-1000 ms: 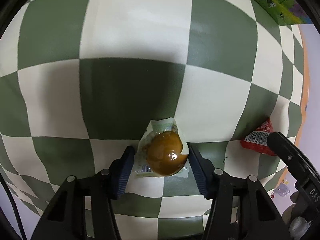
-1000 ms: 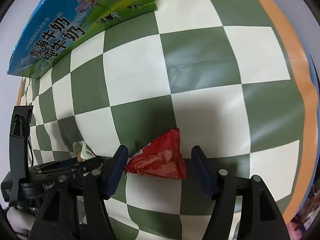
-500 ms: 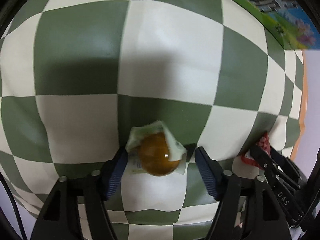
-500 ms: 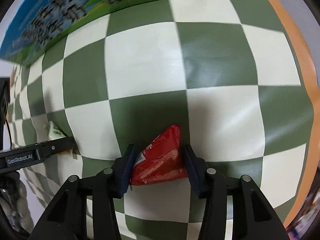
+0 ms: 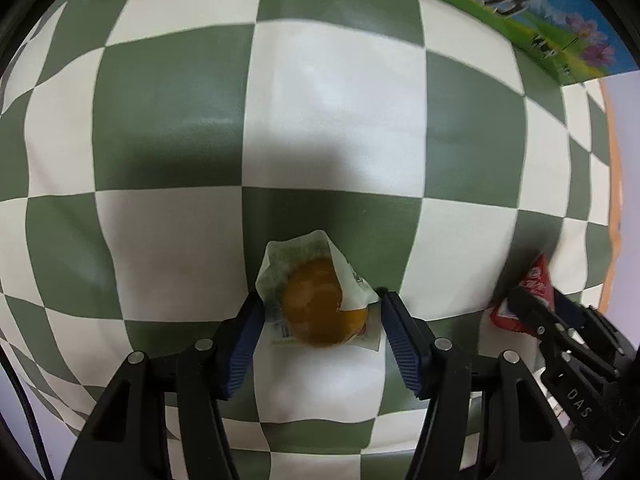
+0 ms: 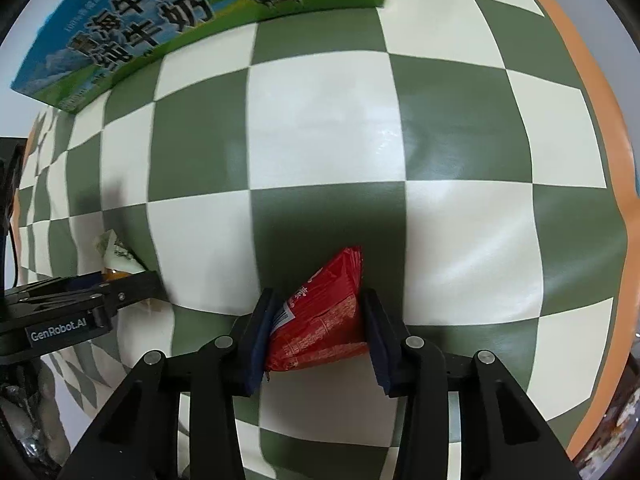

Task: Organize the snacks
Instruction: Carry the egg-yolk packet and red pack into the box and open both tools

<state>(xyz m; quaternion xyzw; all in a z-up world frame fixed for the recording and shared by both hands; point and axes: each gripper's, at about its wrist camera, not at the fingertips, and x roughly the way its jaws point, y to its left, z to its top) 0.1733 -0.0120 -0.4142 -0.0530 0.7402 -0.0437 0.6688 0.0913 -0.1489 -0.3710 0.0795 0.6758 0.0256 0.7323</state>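
Snacks are the items being handled, two of them on a green-and-white checked cloth [image 6: 320,128]. The red packet [image 6: 320,320] lies between the blue pads of the right gripper [image 6: 318,334], and both pads now press on its sides: the jaws are narrow and clamped on the packet. One second ago the same jaws stood wide on either side of it, clear of the wrapper; half a second ago they had nearly met it. The grasp therefore appears complete, though the packet seems not yet lifted off the cloth.

The round amber snack in a clear wrapper [image 5: 320,308] lies between the fingers of the left gripper [image 5: 320,320]. These jaws are closing at this moment. The left pad [image 5: 246,336] touches the wrapper edge; the right pad [image 5: 400,344] is at the wrapper's corner, with a gap to the amber body. No firm hold is shown yet. Compared with half a second ago, the pads sit closer to the wrapper; compared with one second ago, the spacing is similar, so the jaws widened and then narrowed again.

A printed milk carton [image 6: 160,12] lies along the far edge of the cloth in both views, and more of it shows in the left view than earlier.

Judgement: one snack is secured and the second is mid-grasp; both wait to be carried off.
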